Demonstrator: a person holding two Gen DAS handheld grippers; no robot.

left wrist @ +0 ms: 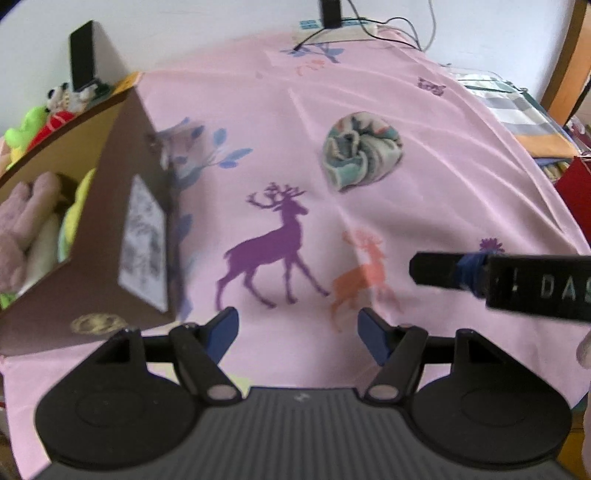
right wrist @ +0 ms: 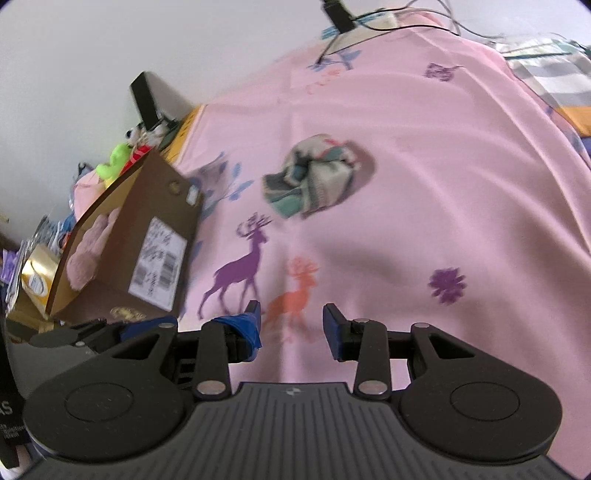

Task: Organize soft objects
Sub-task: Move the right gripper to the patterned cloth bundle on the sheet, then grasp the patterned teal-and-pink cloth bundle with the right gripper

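Note:
A rolled striped cloth bundle in teal, grey and white lies on the pink deer-print sheet; it also shows in the right wrist view. A brown cardboard box stands at the left with a pink plush toy and yellow-green soft things inside; the box and plush show in the right wrist view too. My left gripper is open and empty, near the box. My right gripper is open and empty, short of the bundle; its finger reaches into the left view.
More plush toys, green and red, lie behind the box by the wall. A black device with cables sits at the far edge. Folded striped fabrics lie at the right. A gold box stands left of the cardboard box.

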